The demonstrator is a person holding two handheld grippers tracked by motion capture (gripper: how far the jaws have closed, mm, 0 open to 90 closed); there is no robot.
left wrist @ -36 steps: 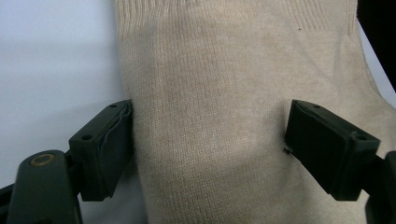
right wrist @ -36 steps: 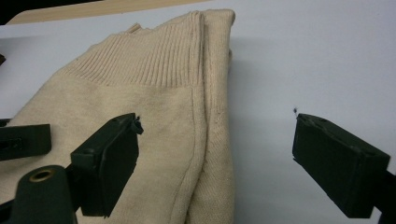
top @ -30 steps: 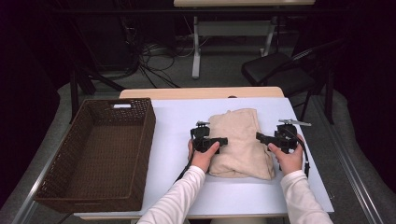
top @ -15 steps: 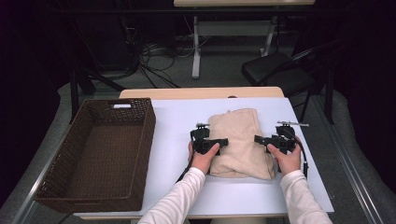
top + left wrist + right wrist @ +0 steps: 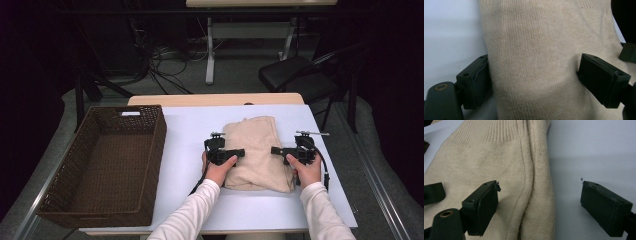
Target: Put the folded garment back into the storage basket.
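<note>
At the lower middle of the high view, two hands in white sleeves flank a folded beige knitted sweater on the white table, its long axis running away from the person. The left gripper sits at the sweater's left edge; its fingers have just been opening, a soft bulge of knit between them, apparently loosely bracketed, not squeezed. The right gripper is equally near, fingers spread, straddling the ribbed right-hand fold, one over cloth, one over bare table. Farther left stands a dark brown woven wicker basket, well apart from the sweater.
</note>
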